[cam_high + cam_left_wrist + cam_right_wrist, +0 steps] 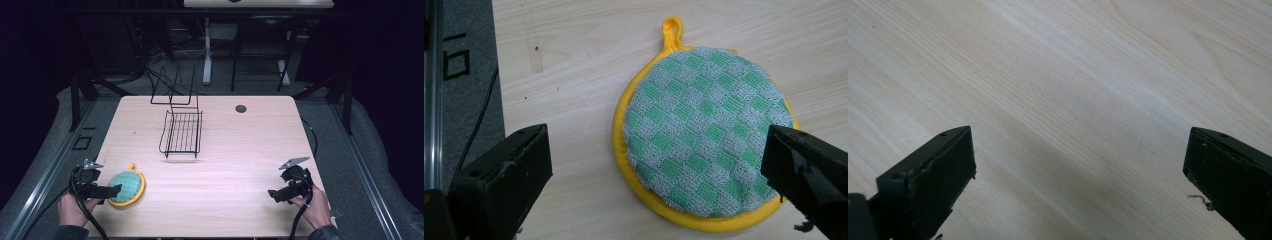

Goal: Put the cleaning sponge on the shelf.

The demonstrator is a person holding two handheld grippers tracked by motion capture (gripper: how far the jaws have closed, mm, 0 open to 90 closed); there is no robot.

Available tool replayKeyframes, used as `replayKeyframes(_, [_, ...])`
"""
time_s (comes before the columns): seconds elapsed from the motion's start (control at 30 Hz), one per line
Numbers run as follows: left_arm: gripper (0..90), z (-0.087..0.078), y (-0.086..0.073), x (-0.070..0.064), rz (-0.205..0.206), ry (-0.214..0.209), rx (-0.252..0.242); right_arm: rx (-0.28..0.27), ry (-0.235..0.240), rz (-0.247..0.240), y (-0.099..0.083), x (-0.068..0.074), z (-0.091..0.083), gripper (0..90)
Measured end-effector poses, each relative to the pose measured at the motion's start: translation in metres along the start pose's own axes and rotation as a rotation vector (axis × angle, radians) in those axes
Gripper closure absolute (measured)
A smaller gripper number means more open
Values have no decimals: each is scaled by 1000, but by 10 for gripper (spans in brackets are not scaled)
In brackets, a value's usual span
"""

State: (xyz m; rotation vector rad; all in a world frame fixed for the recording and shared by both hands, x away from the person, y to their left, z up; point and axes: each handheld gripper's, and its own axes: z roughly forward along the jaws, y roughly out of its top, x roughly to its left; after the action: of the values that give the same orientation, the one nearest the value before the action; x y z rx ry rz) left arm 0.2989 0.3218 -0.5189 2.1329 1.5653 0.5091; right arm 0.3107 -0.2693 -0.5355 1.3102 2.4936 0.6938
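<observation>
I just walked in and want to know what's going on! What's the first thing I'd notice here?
The bright round pot holder, green-checked with a yellow rim, lies flat at the near left of the wooden table, right in front of the open left gripper. Farther back stands a black wire rack. The right gripper, open too, is over bare wood at the near right.

table (240, 165): light wood
pot holder (127, 187): round, green check, yellow rim; flat, just ahead of left gripper (114, 190)
wire rack (181, 132): black, far beyond both grippers
</observation>
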Motion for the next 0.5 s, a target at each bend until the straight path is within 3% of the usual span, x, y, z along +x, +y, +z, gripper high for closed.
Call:
replayKeyframes(0.3, [2, -1, 5, -1, -2, -11, -3, -5, 8, -21, 1, 3, -1, 1])
replayKeyframes(0.5, [2, 1, 11, 4, -27, -1, -8, -16, -1, -54, 3, 8, -3, 0])
